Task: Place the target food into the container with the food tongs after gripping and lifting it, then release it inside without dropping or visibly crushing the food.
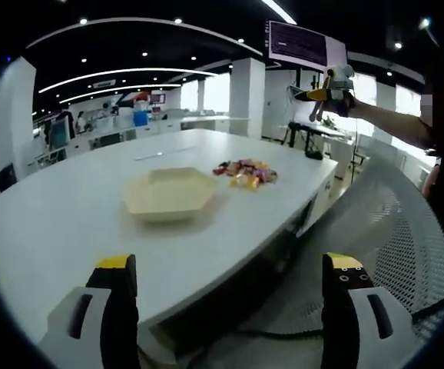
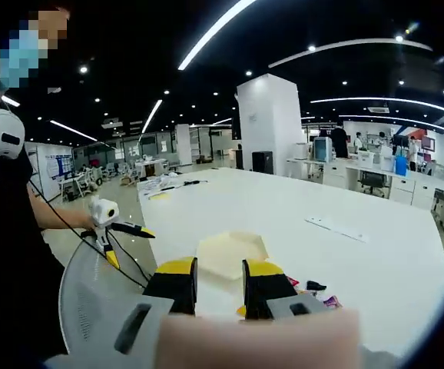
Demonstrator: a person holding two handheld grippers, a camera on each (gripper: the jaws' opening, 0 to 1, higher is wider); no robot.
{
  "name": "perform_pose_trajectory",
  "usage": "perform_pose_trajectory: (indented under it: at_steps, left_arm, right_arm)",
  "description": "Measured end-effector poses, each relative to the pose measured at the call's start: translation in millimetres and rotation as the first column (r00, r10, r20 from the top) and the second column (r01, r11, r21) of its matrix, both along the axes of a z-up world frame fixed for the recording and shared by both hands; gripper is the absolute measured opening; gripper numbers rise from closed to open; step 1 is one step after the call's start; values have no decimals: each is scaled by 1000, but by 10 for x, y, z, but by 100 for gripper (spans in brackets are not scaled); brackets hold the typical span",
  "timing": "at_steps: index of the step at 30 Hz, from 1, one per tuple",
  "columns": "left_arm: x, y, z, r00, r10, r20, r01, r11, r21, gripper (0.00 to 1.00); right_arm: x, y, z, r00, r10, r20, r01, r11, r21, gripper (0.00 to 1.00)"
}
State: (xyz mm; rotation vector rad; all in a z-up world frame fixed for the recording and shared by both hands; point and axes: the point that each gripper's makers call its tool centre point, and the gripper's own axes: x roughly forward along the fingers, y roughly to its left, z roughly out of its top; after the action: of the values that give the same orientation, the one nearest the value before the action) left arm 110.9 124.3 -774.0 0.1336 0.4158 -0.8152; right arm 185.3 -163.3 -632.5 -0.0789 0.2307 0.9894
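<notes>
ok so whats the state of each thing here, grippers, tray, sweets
left gripper: open, jaws wide apart, holding nothing
right gripper: jaws a narrow gap apart, nothing seen between them
hexagonal tray: upright on the white table, empty
wrapped sweets: loose pile on the table beside the tray, untouched

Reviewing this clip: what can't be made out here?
- Wrapped colourful candies: too small in the left gripper view to count; in the right gripper view the right gripper hides most.
- Beige hexagonal tray: near edge hidden by those jaws.
- Food tongs: not identifiable.
</notes>
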Motion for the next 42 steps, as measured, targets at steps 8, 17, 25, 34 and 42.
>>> perform_pose_trajectory:
  at_steps: [8,17,25,34,42]
  left_arm:
    - [-11,-32,4,1000,-18,-2,18,1000,-9,94]
    - [-17,-34,-13,1000,-20,-18,20,1000,-13,92]
    - [-27,-34,-18,999,-20,-26,20,1000,-21,90]
    - [-34,-43,4,1000,-22,-20,21,999,-35,89]
    - [-60,-52,-3,999,-31,-17,31,999,-24,88]
  right_arm:
    - [395,-183,-427,985,-166,-46,163,984,-67,22]
    - [732,30,-647,965,-250,-79,243,967,-81,22]
    - [863,253,-746,973,-213,-93,204,974,-97,22]
    - [961,440,-986,969,-207,-134,194,975,-104,22]
    - [1117,605,-1208,954,-248,-168,233,967,-103,23]
